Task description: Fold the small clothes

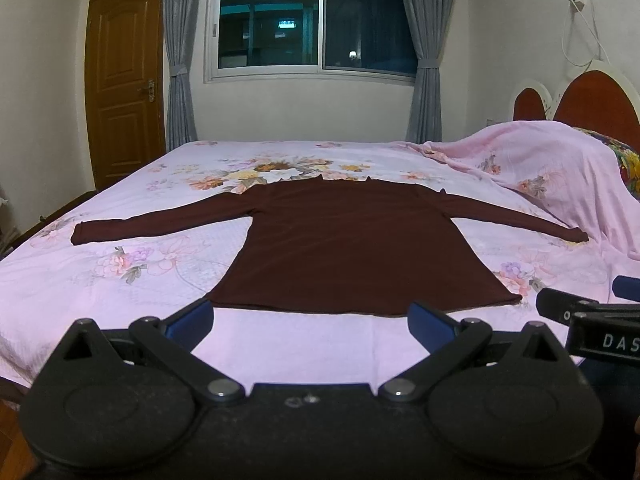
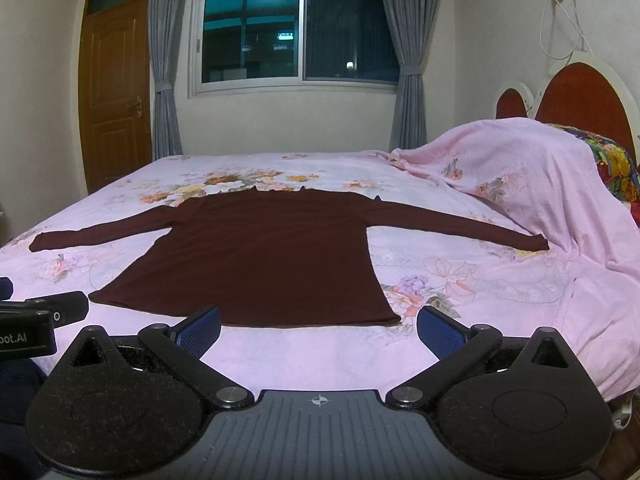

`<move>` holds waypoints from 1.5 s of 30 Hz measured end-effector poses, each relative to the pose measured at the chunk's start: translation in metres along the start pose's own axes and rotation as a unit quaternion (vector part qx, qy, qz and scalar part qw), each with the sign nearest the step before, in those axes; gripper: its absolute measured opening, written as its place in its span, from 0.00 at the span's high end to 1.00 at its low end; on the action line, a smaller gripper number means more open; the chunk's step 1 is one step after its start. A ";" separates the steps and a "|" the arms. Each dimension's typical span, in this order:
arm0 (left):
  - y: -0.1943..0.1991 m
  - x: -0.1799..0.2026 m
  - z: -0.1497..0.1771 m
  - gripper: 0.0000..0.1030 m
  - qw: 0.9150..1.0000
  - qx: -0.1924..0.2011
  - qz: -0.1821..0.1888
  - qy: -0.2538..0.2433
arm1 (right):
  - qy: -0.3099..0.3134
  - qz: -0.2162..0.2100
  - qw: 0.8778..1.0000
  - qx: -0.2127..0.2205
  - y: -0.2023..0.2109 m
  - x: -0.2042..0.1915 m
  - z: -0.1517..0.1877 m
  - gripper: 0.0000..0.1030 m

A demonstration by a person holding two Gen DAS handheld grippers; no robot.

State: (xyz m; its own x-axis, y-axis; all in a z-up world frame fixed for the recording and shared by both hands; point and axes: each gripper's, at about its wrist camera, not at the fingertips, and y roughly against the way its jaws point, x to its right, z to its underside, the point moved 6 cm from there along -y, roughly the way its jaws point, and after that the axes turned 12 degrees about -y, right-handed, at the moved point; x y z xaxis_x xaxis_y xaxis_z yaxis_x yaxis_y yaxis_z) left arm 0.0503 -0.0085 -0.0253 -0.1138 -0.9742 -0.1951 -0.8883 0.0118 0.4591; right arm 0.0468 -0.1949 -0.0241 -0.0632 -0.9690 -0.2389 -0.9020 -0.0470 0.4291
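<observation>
maroon long-sleeve top (image 1: 340, 240) flat on floral pink bedsheet (image 1: 120, 280), sleeves spread wide, left gripper (image 1: 310, 322) & right gripper (image 2: 318, 330) both w/ fingers apart, holding nothing, just short of hem

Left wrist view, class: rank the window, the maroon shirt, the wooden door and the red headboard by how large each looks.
1. Maroon shirt, though nearness to the camera enlarges it.
2. Window.
3. Wooden door, close to the window, so unsure.
4. Red headboard, partly hidden.
</observation>
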 end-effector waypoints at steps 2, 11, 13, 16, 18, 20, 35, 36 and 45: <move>0.000 -0.003 -0.001 0.00 1.000 0.000 0.002 0.001 | 0.000 0.001 1.000 0.001 0.000 0.000 0.000 0.00; 0.000 -0.003 -0.001 0.00 1.000 0.000 0.002 0.000 | -0.001 0.001 1.000 0.001 0.000 0.001 0.000 0.00; 0.000 -0.003 -0.001 0.00 1.000 0.000 0.002 0.001 | -0.001 0.001 1.000 0.000 0.000 0.001 0.000 0.00; 0.000 -0.003 -0.001 0.00 1.000 0.000 0.001 0.000 | 0.000 0.001 1.000 0.000 0.000 0.001 0.000 0.00; 0.000 -0.003 -0.001 0.00 1.000 -0.001 0.003 0.000 | -0.001 0.000 1.000 0.000 0.000 0.002 0.001 0.00; 0.000 -0.003 -0.002 0.00 1.000 0.000 0.003 0.000 | -0.001 0.000 1.000 0.000 0.000 0.002 0.001 0.00; 0.001 -0.002 -0.003 0.00 1.000 0.001 0.001 0.000 | -0.001 0.001 1.000 0.000 0.000 0.002 0.001 0.00; 0.000 -0.002 -0.003 0.00 1.000 0.001 0.000 -0.001 | -0.001 0.001 1.000 0.000 0.001 0.003 0.002 0.00; 0.001 -0.002 -0.003 0.00 1.000 0.001 0.000 0.000 | 0.000 0.001 1.000 0.000 0.001 0.002 0.003 0.00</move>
State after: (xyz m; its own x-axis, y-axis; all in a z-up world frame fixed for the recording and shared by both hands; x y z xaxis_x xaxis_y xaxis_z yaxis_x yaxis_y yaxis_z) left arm 0.0508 -0.0073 -0.0223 -0.1134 -0.9740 -0.1962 -0.8894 0.0115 0.4570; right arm 0.0449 -0.1964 -0.0269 -0.0644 -0.9692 -0.2376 -0.9018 -0.0454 0.4297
